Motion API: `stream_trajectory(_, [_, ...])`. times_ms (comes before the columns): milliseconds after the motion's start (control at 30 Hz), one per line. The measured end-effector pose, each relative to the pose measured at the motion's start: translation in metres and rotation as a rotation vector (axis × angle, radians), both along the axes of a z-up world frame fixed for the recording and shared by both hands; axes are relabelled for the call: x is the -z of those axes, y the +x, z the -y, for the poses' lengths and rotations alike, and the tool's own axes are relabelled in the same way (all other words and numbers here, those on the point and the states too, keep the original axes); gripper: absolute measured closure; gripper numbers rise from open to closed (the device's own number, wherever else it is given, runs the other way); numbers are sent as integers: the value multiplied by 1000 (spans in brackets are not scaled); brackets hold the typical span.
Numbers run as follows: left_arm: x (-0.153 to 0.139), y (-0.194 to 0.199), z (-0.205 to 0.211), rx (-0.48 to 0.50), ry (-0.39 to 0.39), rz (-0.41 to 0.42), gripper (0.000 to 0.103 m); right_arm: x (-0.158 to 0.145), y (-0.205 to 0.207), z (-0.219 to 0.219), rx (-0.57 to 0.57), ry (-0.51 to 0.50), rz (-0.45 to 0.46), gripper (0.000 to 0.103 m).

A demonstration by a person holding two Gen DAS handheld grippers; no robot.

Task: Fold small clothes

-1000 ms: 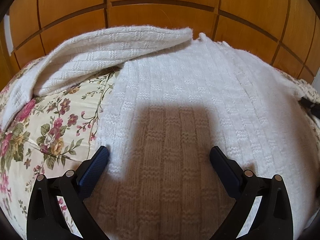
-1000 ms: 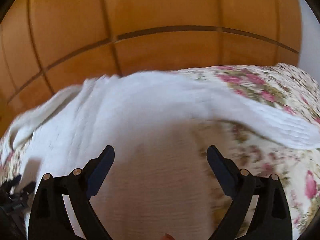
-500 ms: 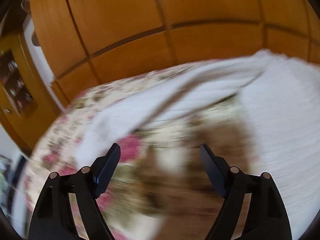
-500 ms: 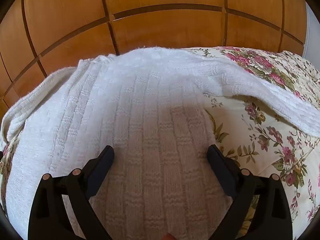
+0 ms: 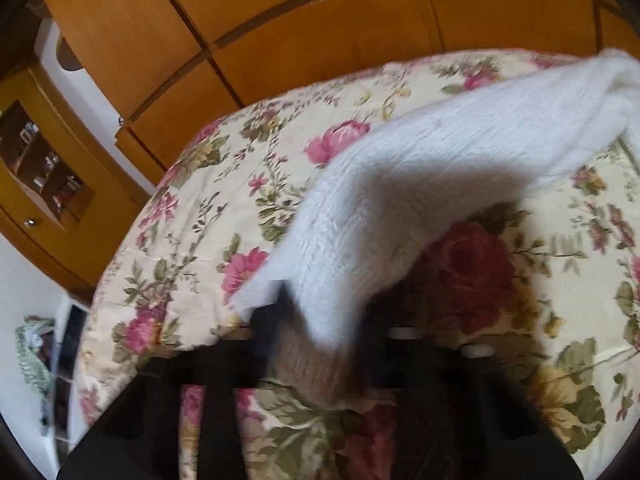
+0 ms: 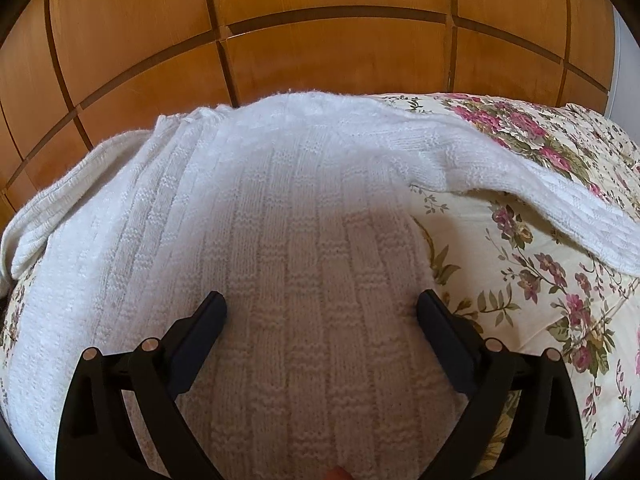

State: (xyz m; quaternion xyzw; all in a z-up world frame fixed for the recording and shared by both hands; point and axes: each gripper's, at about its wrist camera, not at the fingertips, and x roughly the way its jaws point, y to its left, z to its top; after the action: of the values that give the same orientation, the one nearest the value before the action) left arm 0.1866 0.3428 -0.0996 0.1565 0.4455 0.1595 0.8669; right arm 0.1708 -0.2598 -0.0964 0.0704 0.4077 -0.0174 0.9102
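A white knitted sweater [image 6: 280, 220] lies spread on a floral bedspread [image 6: 540, 300]. In the left wrist view its left sleeve [image 5: 420, 184] runs from the upper right down to my left gripper [image 5: 320, 336]. That gripper's jaws are closing, and the sleeve's cuff end sits pinched between the blurred dark fingers. My right gripper [image 6: 322, 312] hovers open over the lower middle of the sweater's body, nothing between its fingers. The other sleeve [image 6: 520, 188] stretches out to the right across the bedspread.
A wooden panelled wardrobe [image 6: 320, 40] stands close behind the bed. In the left wrist view the bedspread [image 5: 240, 184] ends at the bed's left edge, beyond which are a wooden shelf unit [image 5: 44, 160] and the floor.
The left gripper swung left from the sweater's body to the sleeve end and closed on the cuff. The right gripper, open, stayed over the sweater's body and sank slightly.
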Motion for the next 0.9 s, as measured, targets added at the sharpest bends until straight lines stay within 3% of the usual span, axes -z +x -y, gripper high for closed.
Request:
stream_trajectory(133, [-26, -3, -6, 33, -101, -22, 91, 0, 0, 1, 0, 1, 0, 7])
stream_trajectory(333, [-94, -18, -35, 3, -496, 7, 91, -1, 0, 1, -1, 0, 0, 7])
stream_trajectory(433, [-128, -27, -37, 4, -658, 49, 91, -1, 0, 2, -1, 3, 1, 7])
stream_trajectory(500, [-151, -31, -30, 9, -723, 83, 91, -1, 0, 3, -2, 9, 3, 7])
stream_trajectory(700, [-194, -37, 36, 164, -859, 66, 91, -2, -1, 5, -2, 22, 8, 7])
stream_trajectory(900, [-189, -56, 139, 355, -980, -67, 91, -3, -2, 8, -4, 49, 18, 7])
